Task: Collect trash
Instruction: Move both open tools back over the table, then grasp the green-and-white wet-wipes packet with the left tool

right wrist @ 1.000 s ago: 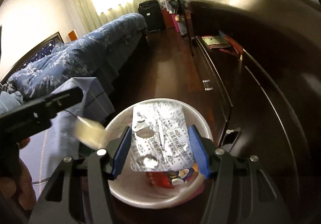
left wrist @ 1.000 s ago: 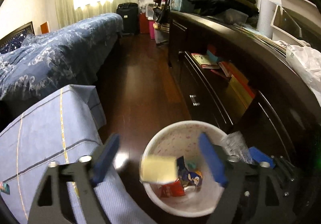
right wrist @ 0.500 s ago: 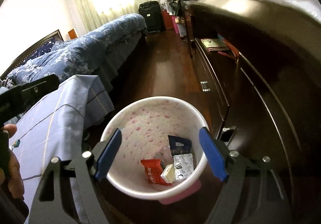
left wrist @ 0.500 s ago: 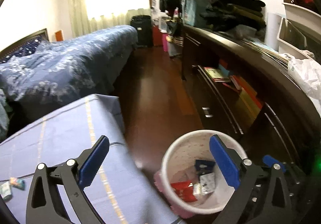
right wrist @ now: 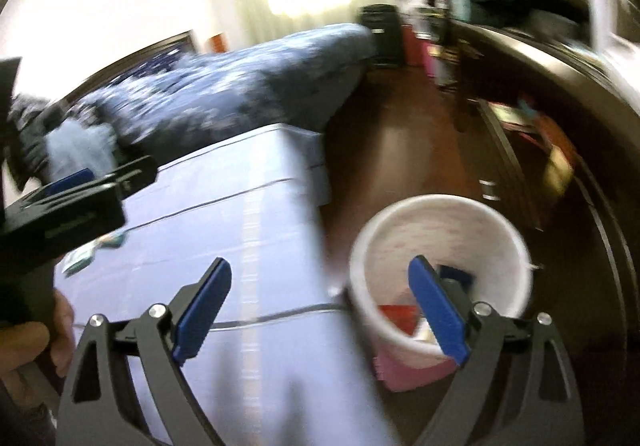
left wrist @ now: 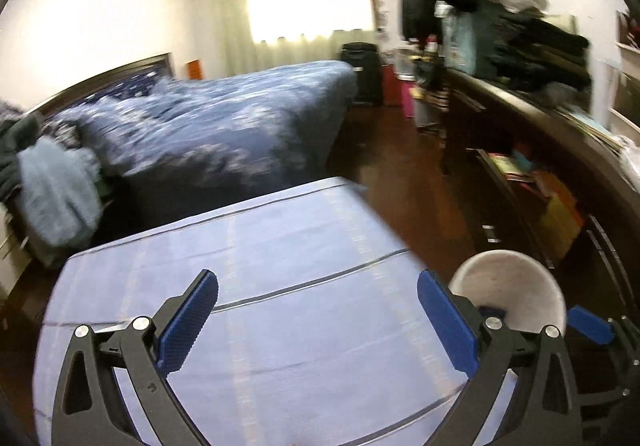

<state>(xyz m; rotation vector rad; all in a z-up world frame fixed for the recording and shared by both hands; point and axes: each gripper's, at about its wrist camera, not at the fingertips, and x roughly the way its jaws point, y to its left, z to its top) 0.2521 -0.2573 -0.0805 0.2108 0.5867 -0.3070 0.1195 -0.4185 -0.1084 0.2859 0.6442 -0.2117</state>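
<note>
A white trash bin (right wrist: 444, 242) with pink speckles stands on the floor between the blue-clothed table (right wrist: 240, 246) and the dark dresser; red and blue wrappers (right wrist: 400, 316) lie inside. It also shows in the left wrist view (left wrist: 516, 286). My right gripper (right wrist: 320, 310) is open and empty, over the table edge beside the bin. My left gripper (left wrist: 318, 322) is open and empty above the blue tablecloth (left wrist: 280, 266). Small wrappers (right wrist: 96, 246) lie on the cloth at the left, near the left gripper's body (right wrist: 68, 206).
A bed with a blue floral cover (left wrist: 220, 134) lies beyond the table. A long dark dresser (left wrist: 560, 186) with books and piled clothes runs along the right. A dark wood floor aisle (left wrist: 400, 166) runs between them, with a black suitcase (left wrist: 362, 72) at the far end.
Both grippers have swung left from over the bin toward the table. A second ago the right gripper held a foil blister pack; it now lies in the bin. Both views are motion-blurred.
</note>
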